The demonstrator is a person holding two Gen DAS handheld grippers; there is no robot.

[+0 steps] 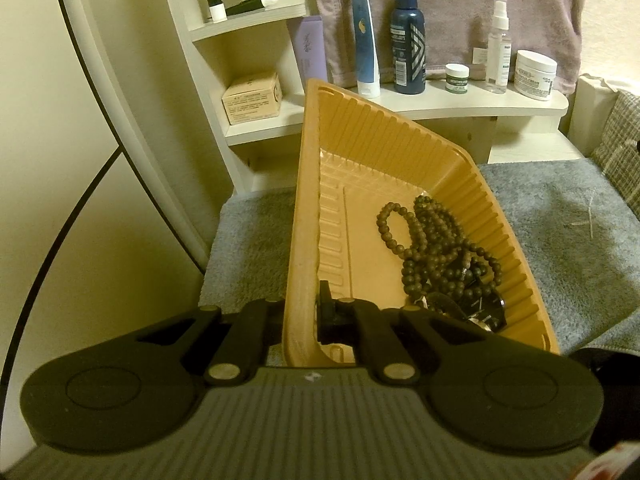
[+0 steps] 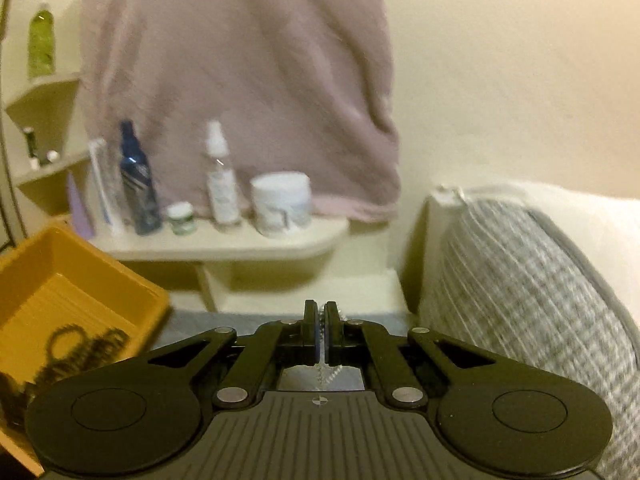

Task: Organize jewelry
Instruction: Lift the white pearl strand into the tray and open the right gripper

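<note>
Chain (image 2: 329, 376) pinched between right fingers (image 2: 310, 320)

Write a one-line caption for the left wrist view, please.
Left gripper clamps the wall of a tilted orange tray holding dark bead bracelets.

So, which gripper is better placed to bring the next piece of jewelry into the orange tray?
The right gripper. It is shut on a thin silver chain, near the orange tray. The left gripper is busy: it clamps the tray wall, tilting the tray with the bead bracelets inside.
</note>
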